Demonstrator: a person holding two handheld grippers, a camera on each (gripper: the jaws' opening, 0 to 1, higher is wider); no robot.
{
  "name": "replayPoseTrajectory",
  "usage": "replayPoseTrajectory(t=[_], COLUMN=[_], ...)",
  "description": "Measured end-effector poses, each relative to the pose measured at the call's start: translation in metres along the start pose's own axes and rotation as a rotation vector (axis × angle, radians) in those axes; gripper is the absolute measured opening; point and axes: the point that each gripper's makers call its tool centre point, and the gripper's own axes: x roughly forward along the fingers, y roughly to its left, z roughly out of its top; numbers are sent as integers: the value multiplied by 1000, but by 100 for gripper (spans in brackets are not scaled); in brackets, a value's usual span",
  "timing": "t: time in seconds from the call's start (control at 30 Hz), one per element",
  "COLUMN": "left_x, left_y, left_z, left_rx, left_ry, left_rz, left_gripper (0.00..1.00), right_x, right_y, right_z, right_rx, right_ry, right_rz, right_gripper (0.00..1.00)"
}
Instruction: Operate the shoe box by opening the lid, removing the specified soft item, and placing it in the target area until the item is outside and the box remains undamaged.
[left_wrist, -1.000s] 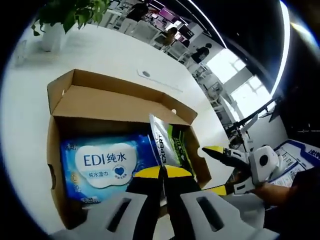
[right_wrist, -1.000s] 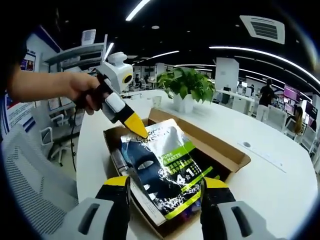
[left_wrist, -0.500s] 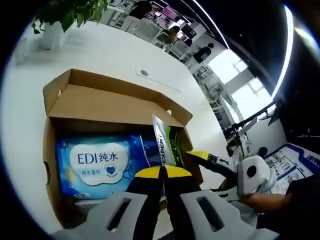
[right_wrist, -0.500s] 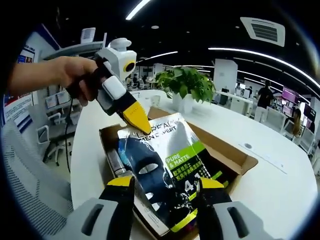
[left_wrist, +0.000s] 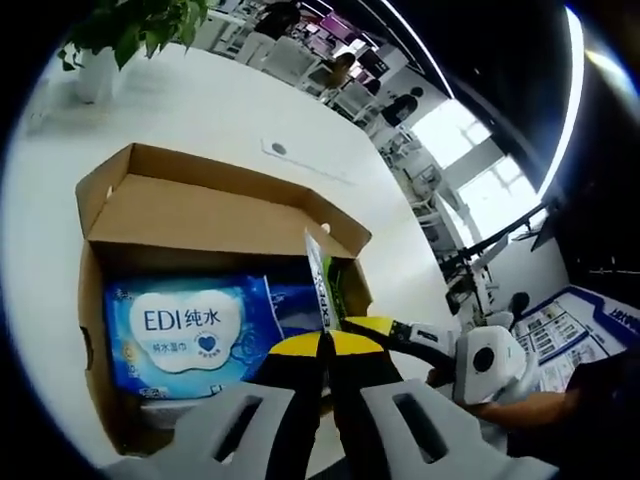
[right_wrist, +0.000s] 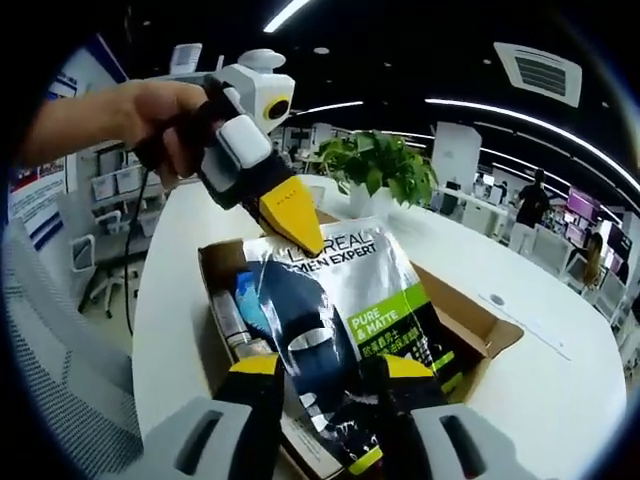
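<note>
An open cardboard shoe box (left_wrist: 200, 215) sits on the white table, with a blue wet-wipes pack (left_wrist: 190, 325) lying inside it. My left gripper (left_wrist: 325, 340) is shut on the top edge of a silver, black and green face-mask sachet (left_wrist: 325, 290), which I see edge-on above the box. In the right gripper view the sachet (right_wrist: 340, 300) hangs upright over the box (right_wrist: 480, 320), pinched at its top by the left gripper (right_wrist: 300, 235) in a person's hand. My right gripper (right_wrist: 325, 368) is open, its yellow-tipped jaws flanking the sachet's lower part. The right gripper (left_wrist: 385, 328) reaches in beside the sachet.
A potted plant (right_wrist: 375, 170) stands on the round white table (left_wrist: 200, 110) beyond the box. A grey mesh chair (right_wrist: 60, 380) is beside the table. Desks and people fill the office behind.
The right gripper has come closer to the sachet and its jaws have narrowed around it. The left gripper keeps its hold on the top edge, and the sachet stands more upright.
</note>
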Motion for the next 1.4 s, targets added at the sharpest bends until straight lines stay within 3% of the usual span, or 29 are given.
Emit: replayPoseTrajectory(t=[0.23, 0.47, 0.77, 1.4], left_x=[2, 1, -5, -27], left_y=[6, 6, -5, -37], left_z=[-2, -4, 1, 17], left_rx=[126, 171, 218, 259], left_ry=[21, 26, -4, -75], left_rz=[71, 83, 59, -1], left_gripper=[0, 0, 0, 0], right_x=[-2, -6, -13, -41], right_y=[6, 6, 7, -1], right_z=[2, 6, 15, 48], right_rx=[-10, -10, -61, -105], right_ry=[-10, -25, -33, -84], right_rz=[16, 25, 33, 27], right_gripper=[14, 5, 0, 0])
